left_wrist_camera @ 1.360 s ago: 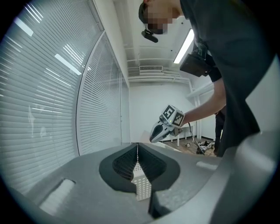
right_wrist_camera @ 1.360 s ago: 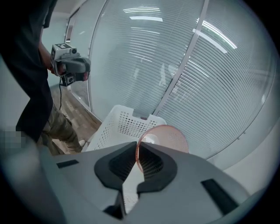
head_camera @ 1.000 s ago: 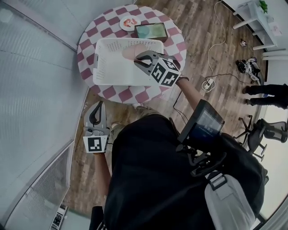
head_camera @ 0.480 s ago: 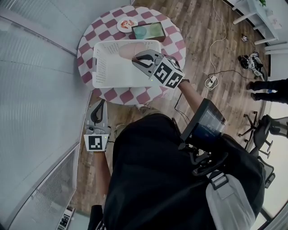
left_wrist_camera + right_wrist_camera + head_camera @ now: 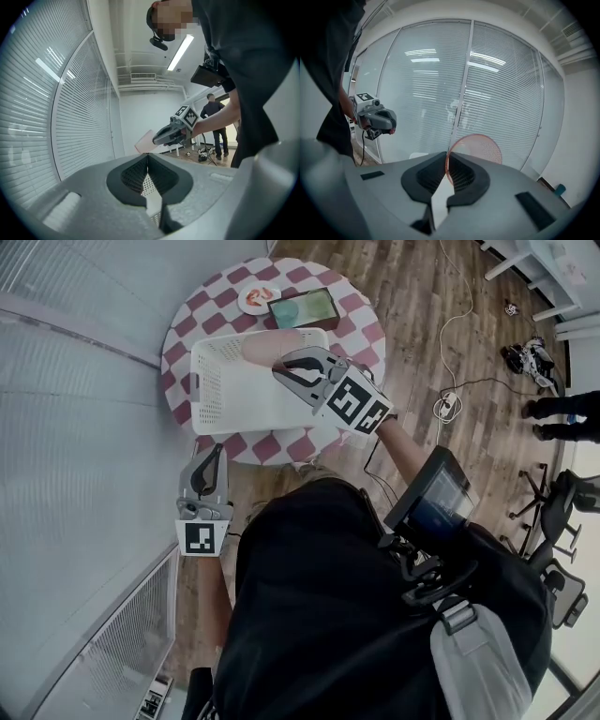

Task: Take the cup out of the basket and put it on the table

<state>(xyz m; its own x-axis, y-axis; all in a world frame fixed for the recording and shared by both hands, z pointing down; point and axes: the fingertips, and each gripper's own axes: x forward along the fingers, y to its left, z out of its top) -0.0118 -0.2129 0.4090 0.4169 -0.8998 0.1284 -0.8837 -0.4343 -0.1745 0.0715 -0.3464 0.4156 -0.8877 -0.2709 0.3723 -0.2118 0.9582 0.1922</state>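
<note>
A translucent pink cup [image 5: 266, 347] hangs over the far right part of the white perforated basket [image 5: 211, 390]. My right gripper [image 5: 287, 366] is shut on the cup's rim. In the right gripper view the cup [image 5: 477, 149] stands up between the dark pads, its wall pinched at the tips of the right gripper [image 5: 447, 164]. My left gripper [image 5: 210, 457] hangs low beside the person's body, short of the table, shut with nothing in it. The left gripper view shows its jaws meeting, and beyond the left gripper [image 5: 147, 157] the right gripper [image 5: 169, 134] with the cup [image 5: 144, 141].
The basket sits on a round table [image 5: 187, 324] with a pink and white check cloth. Behind it lie a small plate [image 5: 255, 298] and a green flat box [image 5: 302, 307]. A glass wall with blinds runs along the left. Cables and a power strip [image 5: 448, 404] lie on the wood floor.
The head view has drifted, so the table sits higher in the picture. The right gripper still holds the cup over the basket. The left gripper has barely moved.
</note>
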